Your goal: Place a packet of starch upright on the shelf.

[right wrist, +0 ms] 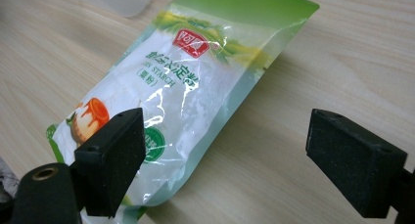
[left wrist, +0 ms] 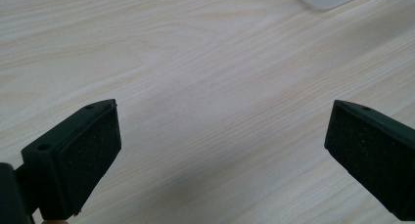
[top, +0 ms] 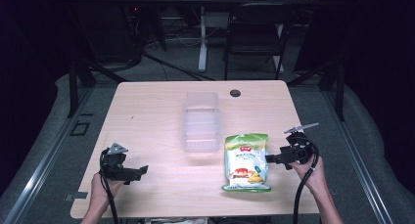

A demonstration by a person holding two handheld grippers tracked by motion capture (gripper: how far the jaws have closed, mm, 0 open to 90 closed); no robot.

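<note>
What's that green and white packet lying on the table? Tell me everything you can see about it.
The packet is a sealed, glossy plastic pouch, green at the top, clear-white below with white powder inside. It bears a red logo, the words "starch", and a small food picture. It lies flat on the wooden table, just right of a clear plastic container. The right gripper is open at its edge, one of its fingers over the pouch.

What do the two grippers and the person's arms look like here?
Both the left gripper and right gripper are black, with blocky jaws faced in rough, dimpled pads. Each carries a grey three-cornered plate and trails a black cable. No sleeves reach the forearms.
</note>
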